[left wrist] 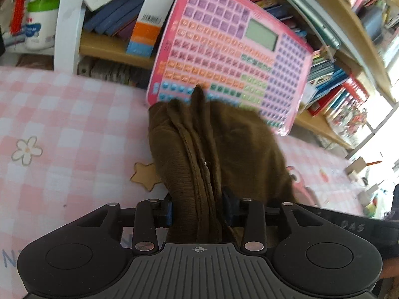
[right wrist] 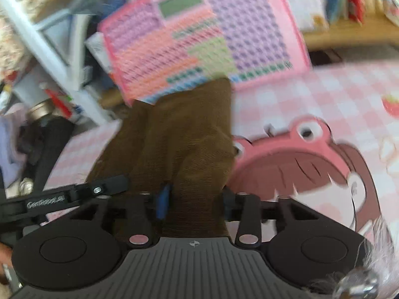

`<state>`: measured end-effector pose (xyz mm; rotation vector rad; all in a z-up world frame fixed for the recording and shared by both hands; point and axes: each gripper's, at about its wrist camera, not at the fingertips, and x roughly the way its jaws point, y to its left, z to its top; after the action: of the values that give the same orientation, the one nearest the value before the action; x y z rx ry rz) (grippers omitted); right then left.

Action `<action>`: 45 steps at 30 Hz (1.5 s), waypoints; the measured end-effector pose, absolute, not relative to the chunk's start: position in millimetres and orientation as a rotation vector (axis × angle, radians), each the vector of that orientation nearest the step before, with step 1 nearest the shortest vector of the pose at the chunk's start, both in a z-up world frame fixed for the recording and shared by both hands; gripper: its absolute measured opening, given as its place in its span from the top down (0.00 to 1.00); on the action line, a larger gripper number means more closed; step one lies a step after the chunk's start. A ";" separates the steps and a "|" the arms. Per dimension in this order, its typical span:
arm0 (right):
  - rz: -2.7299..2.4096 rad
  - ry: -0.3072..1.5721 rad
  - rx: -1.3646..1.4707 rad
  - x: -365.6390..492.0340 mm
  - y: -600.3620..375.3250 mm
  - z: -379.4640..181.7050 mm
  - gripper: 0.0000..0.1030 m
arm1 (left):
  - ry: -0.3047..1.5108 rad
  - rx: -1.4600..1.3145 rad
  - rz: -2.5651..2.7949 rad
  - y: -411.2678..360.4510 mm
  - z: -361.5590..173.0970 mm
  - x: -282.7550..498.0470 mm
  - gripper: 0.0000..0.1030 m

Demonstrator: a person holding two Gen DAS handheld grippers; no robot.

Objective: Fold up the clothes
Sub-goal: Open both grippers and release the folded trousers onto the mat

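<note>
Pink checked bed sheet (left wrist: pixel 74 124), brown garment (left wrist: pixel 224 144) bunched on it

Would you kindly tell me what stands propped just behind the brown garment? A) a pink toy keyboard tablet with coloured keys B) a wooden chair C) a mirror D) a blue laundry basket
A: the pink toy tablet, with its rows of coloured keys and a small grey screen, leans against the bookshelf right behind the brown garment.
</note>
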<state>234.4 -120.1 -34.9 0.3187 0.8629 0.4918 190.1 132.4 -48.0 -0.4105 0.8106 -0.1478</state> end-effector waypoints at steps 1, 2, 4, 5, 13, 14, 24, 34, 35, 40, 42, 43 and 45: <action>0.481 0.872 0.339 235.7 -122.3 -38.5 0.55 | 0.809 -0.415 -0.149 132.9 -48.3 189.6 0.61; 0.478 0.875 0.353 236.0 -123.9 -39.2 0.55 | 0.808 -0.419 -0.150 133.3 -48.6 189.1 0.61; 0.473 0.876 0.345 235.3 -122.9 -37.7 0.54 | 0.807 -0.419 -0.148 133.2 -47.8 188.6 0.60; 0.471 0.874 0.334 234.7 -121.8 -36.4 0.53 | 0.807 -0.417 -0.145 133.1 -47.0 188.3 0.59; 0.369 0.824 0.238 215.6 -124.1 -12.4 0.31 | 0.684 -0.340 -0.012 134.0 -21.3 156.7 0.29; 0.360 0.810 0.224 209.1 -124.9 -8.7 0.27 | 0.674 -0.339 -0.005 135.1 -17.9 150.8 0.29; 0.319 0.689 0.047 132.5 -114.0 10.0 0.21 | 0.649 -0.193 0.018 108.7 -7.5 89.8 0.23; 0.291 0.663 -0.007 77.9 -109.2 0.8 0.17 | 0.665 -0.079 0.051 76.8 -12.9 48.3 0.14; 0.288 0.670 -0.004 74.5 -109.8 -0.7 0.17 | 0.663 -0.074 0.054 74.9 -13.0 45.9 0.12; 0.262 0.682 -0.006 62.1 -113.6 -3.5 0.15 | 0.658 -0.038 0.073 66.1 -13.1 36.4 0.08; 0.250 0.677 -0.013 57.9 -114.7 -3.9 0.14 | 0.659 -0.035 0.084 63.9 -12.8 32.9 0.08; 0.243 0.676 -0.011 56.0 -115.3 -4.5 0.13 | 0.660 -0.039 0.092 63.0 -12.8 31.1 0.08; 0.227 0.678 -0.007 53.3 -116.1 -5.7 0.13 | 0.667 -0.048 0.103 62.0 -13.6 28.1 0.08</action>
<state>53.3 -116.1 -5.7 -0.0075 0.6778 0.2269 28.1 62.0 -13.6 -0.0475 0.6666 0.1030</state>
